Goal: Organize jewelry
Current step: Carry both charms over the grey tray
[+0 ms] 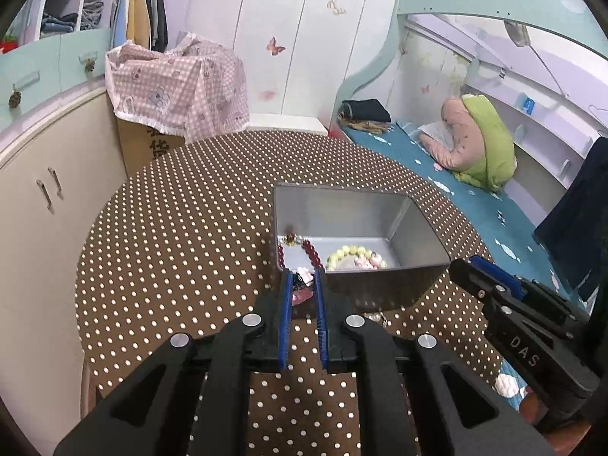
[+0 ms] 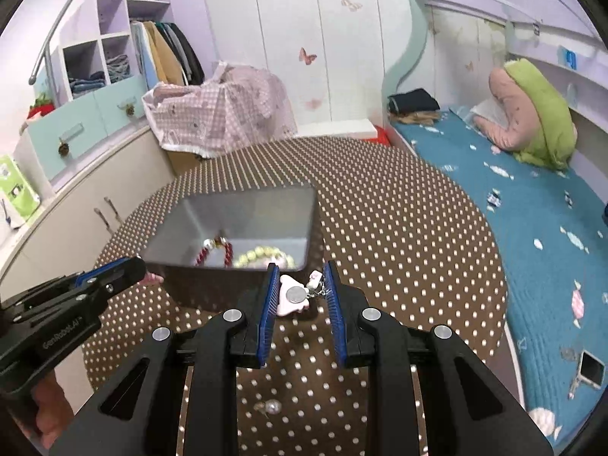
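The jewelry here is split three ways: a pink hair-clip-like piece [image 1: 303, 293] sits pinched between the narrow-set pads of the left gripper [image 1: 304, 281], a pale pink charm with a round silver disc [image 2: 294, 293] lies between the half-open pads of the right gripper [image 2: 300, 279] without clearly touching either, and two bracelets already rest in the grey metal box [image 1: 414, 266] just ahead of both grippers. From the left gripper, the box rim is directly in front of its tips, with the dark red bead bracelet [image 1: 311, 252] draped at the near-left inside corner and the pale yellow bead bracelet [image 1: 353, 254] a little right of it on the box floor. From the right gripper, the box stands ahead and to its left, and a small pearl earring [image 2: 271, 406] lies on the polka-dot desk [image 2: 399, 247] below and behind the pads. These pieces look light and small; the charm seems stiff in its body but carries a loose bit of chain on its right side, which could snag or swing. The flat pink body is likely the safest place to take hold, closing across its width. The round beads would probably roll or slip under hard pads, and the pearl piece looks delicate enough to need a gentle squeeze.
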`<action>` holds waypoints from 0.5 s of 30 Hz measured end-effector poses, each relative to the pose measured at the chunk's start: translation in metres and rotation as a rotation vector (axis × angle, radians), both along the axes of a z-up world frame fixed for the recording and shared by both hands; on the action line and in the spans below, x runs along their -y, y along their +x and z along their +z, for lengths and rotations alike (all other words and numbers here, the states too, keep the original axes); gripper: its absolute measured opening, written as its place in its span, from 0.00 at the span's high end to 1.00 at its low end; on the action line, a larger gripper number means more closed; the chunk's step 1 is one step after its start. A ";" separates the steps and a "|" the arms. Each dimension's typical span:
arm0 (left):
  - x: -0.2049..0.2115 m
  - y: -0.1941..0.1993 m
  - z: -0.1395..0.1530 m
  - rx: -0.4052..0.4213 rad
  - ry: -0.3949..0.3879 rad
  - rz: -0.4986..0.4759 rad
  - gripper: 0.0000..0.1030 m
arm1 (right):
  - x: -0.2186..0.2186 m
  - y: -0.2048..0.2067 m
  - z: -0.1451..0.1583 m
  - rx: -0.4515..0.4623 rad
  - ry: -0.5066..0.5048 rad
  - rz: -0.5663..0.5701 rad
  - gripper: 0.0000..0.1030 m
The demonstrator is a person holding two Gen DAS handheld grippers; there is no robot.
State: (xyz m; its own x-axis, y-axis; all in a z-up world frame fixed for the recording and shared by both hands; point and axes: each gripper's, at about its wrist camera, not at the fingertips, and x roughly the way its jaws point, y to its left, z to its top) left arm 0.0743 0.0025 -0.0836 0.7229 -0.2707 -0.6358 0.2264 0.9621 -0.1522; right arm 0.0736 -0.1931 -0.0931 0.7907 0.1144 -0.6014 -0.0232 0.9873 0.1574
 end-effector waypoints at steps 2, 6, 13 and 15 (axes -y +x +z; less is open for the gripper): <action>0.000 0.003 0.005 0.007 -0.002 -0.001 0.90 | -0.003 0.001 0.007 0.018 -0.003 0.003 0.76; 0.001 0.009 0.015 0.031 -0.001 0.000 0.90 | -0.008 0.006 0.018 0.041 -0.011 0.013 0.76; 0.007 0.025 0.027 0.046 0.016 0.009 0.90 | -0.017 0.020 0.029 0.056 -0.027 0.033 0.76; 0.007 0.028 0.030 0.050 0.014 0.013 0.90 | -0.018 0.025 0.032 0.053 -0.019 0.043 0.76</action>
